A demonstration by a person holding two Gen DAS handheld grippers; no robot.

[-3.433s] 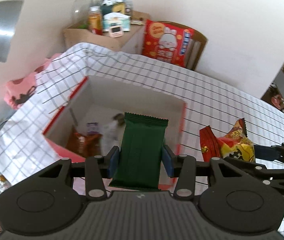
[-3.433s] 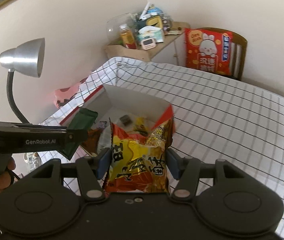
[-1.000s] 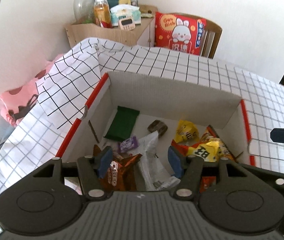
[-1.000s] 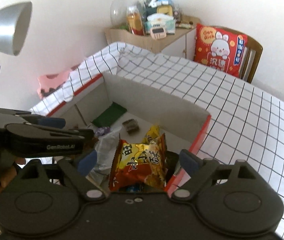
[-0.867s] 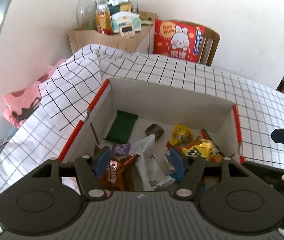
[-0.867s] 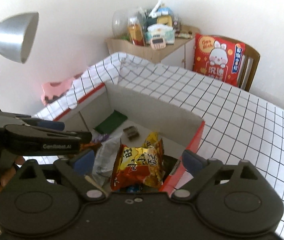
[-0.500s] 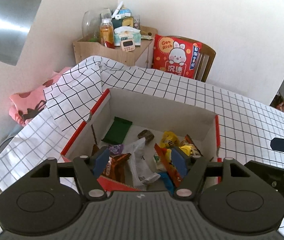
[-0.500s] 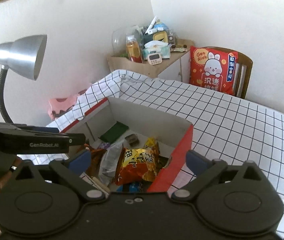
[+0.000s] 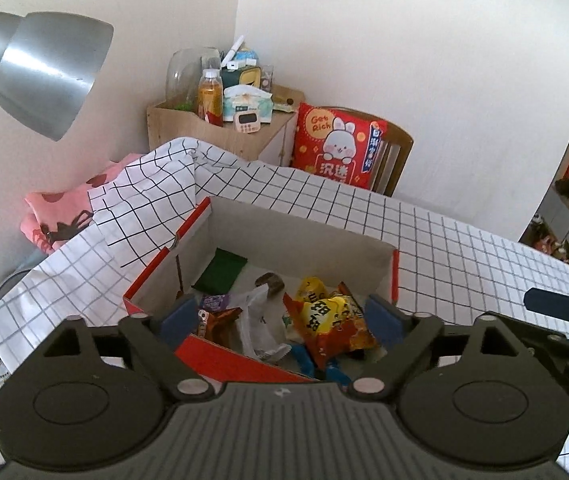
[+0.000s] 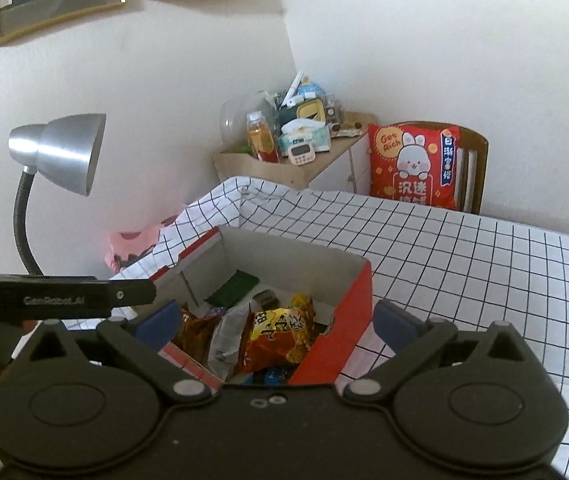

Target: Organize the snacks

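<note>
Checked cloth covers the table under the box; both grippers hang just above its near edge, empty. Left gripper is opening, right gripper spread wide; the chip bag and green packet, seemingly flat, lie inside ahead of them.

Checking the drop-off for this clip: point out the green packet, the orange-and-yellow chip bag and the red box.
green packet (image 9: 222, 270), left wrist view, middle of its flat face.
orange-and-yellow chip bag (image 9: 332, 322), left wrist view, printed front.
red box (image 10: 338, 332), right wrist view, outer red side wall.

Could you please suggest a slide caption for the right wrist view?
Open right gripper above the red cardboard box, where an orange-yellow crinkly snack bag and flat dark green packet lie.
</note>
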